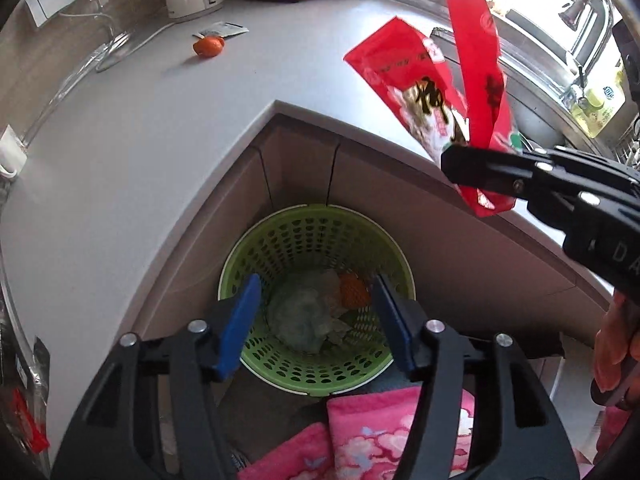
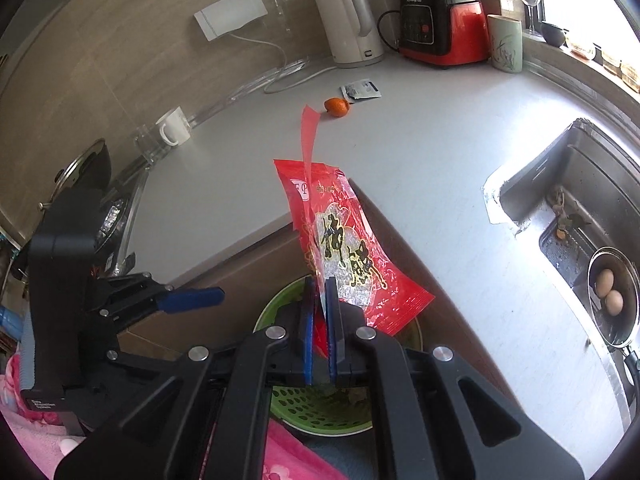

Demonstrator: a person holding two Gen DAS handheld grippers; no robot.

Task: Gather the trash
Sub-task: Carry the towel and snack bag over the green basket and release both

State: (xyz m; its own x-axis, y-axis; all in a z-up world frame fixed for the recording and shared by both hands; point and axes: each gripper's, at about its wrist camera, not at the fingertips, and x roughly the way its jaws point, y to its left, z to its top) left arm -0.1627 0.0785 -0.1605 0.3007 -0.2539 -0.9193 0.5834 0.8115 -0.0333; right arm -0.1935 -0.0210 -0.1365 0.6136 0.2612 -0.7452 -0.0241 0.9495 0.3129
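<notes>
This is a home kitchen. A pale desk (image 2: 420, 168) wraps round a corner and carries a white kettle (image 2: 352, 24), a red blender (image 2: 444, 28) and a white mug (image 2: 174, 124). A steel sink (image 2: 576, 184) with a tap (image 1: 588, 8) holds a pan of two eggs (image 2: 610, 294).

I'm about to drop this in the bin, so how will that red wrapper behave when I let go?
The red wrapper looks thin and floppy; its torn strip curls upward. Probably very light, so it may flutter rather than fall straight into the green basket. The glossy film could slip, though the right gripper pinches it now.
</notes>
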